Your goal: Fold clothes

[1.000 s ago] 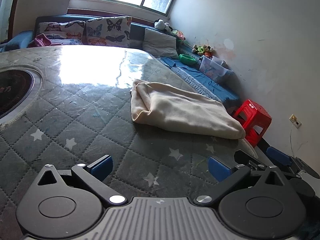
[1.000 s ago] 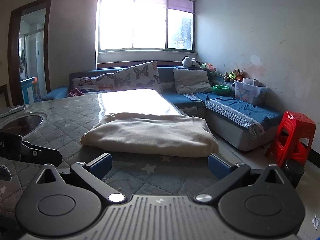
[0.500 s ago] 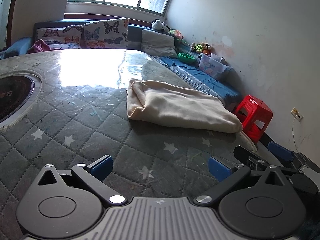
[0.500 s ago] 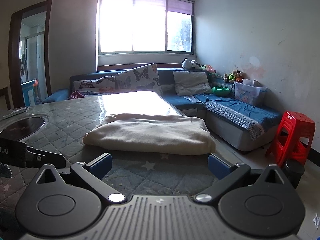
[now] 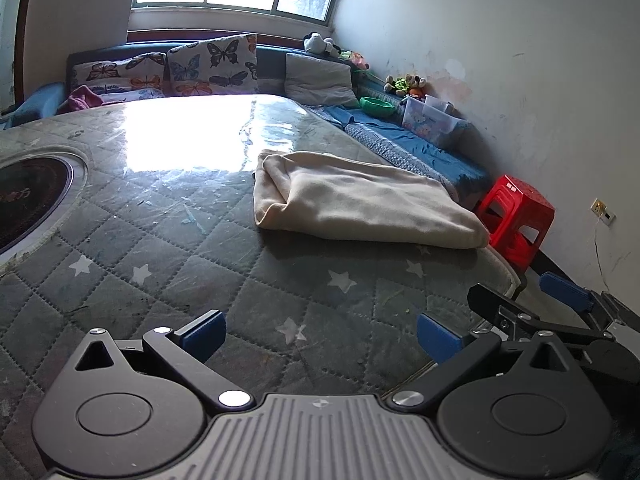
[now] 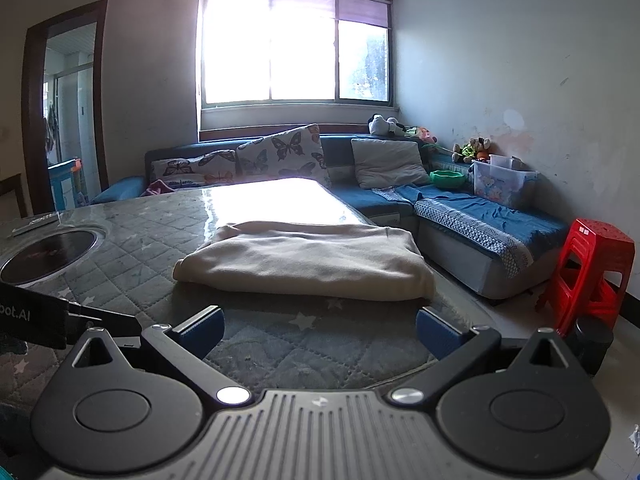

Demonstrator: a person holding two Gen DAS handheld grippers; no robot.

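A cream garment (image 5: 360, 204) lies folded into a flat rectangle on the quilted grey table cover (image 5: 160, 264), near its right edge. The right wrist view shows the same garment (image 6: 308, 260) straight ahead on the cover (image 6: 132, 264). My left gripper (image 5: 320, 334) is open over bare cover, well short of the garment, nothing between its blue pads. My right gripper (image 6: 318, 330) is open too, at the table's near edge, short of the garment. In the left wrist view the right gripper (image 5: 560, 300) shows at the lower right, beyond the table edge.
A round dark inset (image 5: 32, 200) sits in the table at the left. A blue corner sofa (image 6: 460, 208) with cushions, toys and a clear box runs behind and to the right. A red plastic stool (image 6: 592, 268) stands on the floor by the right wall. A doorway (image 6: 68, 112) opens at the left.
Both grippers have drawn back and risen slightly from the garment, which looks a little farther away. The garment lies as before. Both grippers stay open.
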